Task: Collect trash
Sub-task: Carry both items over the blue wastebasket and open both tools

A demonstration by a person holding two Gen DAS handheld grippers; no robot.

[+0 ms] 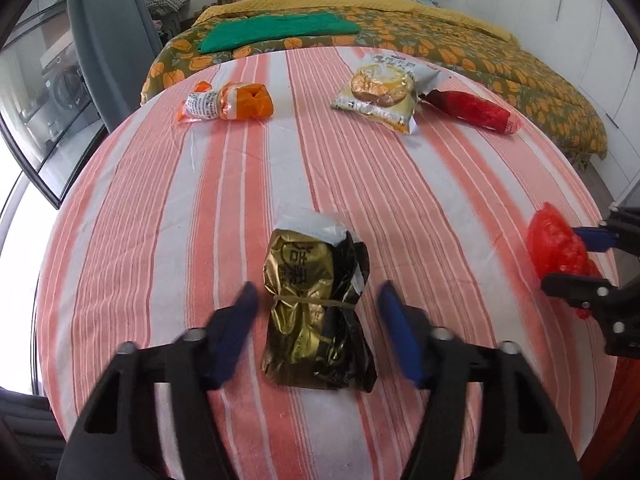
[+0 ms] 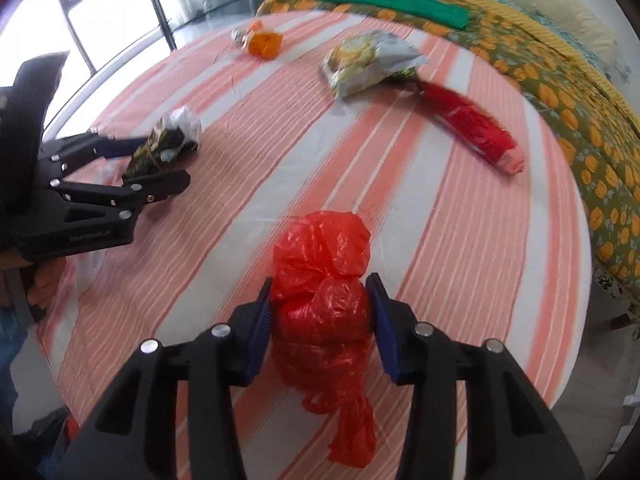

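A crumpled gold and black wrapper [image 1: 316, 312], tied with a rubber band, lies on the striped tablecloth [image 1: 160, 200]. My left gripper [image 1: 318, 312] straddles it with a thin gap at each blue pad, so it stands open. A knotted red plastic bag [image 2: 320, 304] sits between the pads of my right gripper [image 2: 320, 312], which presses on both its sides. In the left wrist view the same red bag [image 1: 560, 252] and right gripper [image 1: 564, 260] show at the right edge. In the right wrist view the left gripper [image 2: 160, 160] frames the gold wrapper [image 2: 160, 144] at the left.
Farther back on the table lie an orange wrapper [image 1: 228, 102], a yellow and white snack bag [image 1: 380, 88] and a red rolled packet [image 1: 476, 112]. Behind the table stands a bed [image 1: 440, 28] with a green cloth [image 1: 276, 30]. A window is at the left.
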